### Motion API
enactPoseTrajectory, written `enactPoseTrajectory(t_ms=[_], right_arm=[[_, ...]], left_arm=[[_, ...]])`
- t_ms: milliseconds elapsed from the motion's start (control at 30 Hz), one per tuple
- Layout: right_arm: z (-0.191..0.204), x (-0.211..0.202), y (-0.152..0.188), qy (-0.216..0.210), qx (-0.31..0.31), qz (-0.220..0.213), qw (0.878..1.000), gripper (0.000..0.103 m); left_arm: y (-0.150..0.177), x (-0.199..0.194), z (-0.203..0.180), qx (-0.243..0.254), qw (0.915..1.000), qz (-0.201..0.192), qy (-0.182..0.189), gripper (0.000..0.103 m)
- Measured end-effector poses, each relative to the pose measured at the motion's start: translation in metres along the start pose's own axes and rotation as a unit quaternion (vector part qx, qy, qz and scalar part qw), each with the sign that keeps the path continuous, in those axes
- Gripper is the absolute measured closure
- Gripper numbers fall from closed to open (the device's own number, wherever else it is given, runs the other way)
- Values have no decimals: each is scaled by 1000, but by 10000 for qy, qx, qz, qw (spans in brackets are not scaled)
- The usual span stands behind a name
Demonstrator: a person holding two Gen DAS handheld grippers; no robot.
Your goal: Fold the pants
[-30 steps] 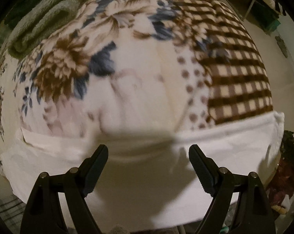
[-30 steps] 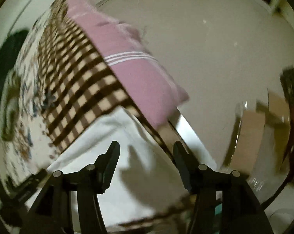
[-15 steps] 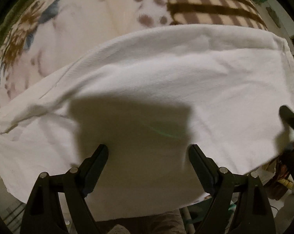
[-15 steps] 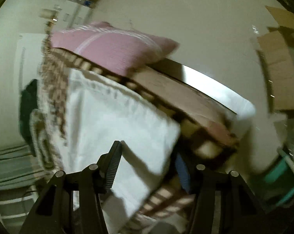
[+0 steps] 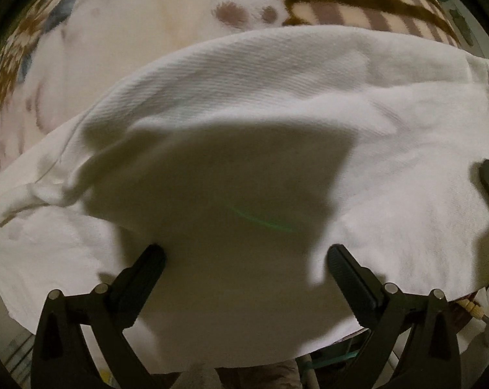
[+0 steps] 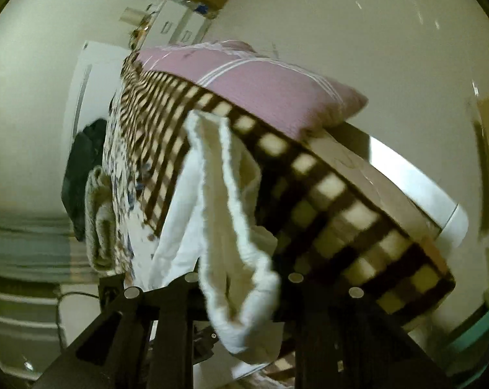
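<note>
Closest to the lens, the left gripper [image 5: 244, 259] was spread wide with nothing between its fingers, hanging just over the white pants [image 5: 260, 103] lying flat across the bed. Over on the other side, the right gripper [image 6: 241, 278] looked pinched onto the end of the pants [image 6: 231, 227]; the cloth bunched up right where the fingers should meet and hid the tips, so I'm calling it a hold but can't see how much cloth it really had. From the left wrist view you could spot a dark bit at the right edge, probably that other gripper, touching the cloth. Under the pants was the blanket [image 5: 147, 26], flowers on one part and brown checks [image 6: 325, 194] further over. Beyond that sat a pink pillow [image 6: 260, 87] near the bed edge, and a grey towel [image 6: 97, 220] rolled up on the far side. My worry: only one end seemed to be held, so if that end gets pulled over while the left one is empty, the fabric would likely drag, twist or fold crooked. A thin pinch could also just slip off, and the fuzzy blanket might grab the cloth.
</note>
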State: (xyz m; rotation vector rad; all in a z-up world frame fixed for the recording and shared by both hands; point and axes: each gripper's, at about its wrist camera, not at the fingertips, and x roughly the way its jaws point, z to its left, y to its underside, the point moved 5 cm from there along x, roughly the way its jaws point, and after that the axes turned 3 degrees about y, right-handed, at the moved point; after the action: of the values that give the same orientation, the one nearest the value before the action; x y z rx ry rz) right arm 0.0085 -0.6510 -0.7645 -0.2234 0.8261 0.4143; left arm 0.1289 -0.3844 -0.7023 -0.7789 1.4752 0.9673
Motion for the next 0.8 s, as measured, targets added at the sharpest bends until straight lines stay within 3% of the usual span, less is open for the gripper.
enactPoseTrajectory(t_ms=[167, 233, 400, 667, 800], right_arm=[[-9, 27, 2, 9, 340, 348, 9988, 80], [-2, 29, 3, 190, 187, 196, 9995, 91], [30, 9, 11, 442, -96, -179, 9988, 93], [97, -42, 54, 519, -657, -612, 9946, 94], [140, -45, 90, 643, -1049, -718, 9898, 94]], left_arm=[[-11, -15, -9, 0, 9998, -181, -26, 0], [-8, -24, 0, -36, 9995, -310, -69, 0], [-2, -50, 26, -116, 9977, -649, -155, 0], [31, -94, 101, -585, 9931, -1013, 13, 0], [59, -115, 160, -745, 9906, -1149, 35, 0]])
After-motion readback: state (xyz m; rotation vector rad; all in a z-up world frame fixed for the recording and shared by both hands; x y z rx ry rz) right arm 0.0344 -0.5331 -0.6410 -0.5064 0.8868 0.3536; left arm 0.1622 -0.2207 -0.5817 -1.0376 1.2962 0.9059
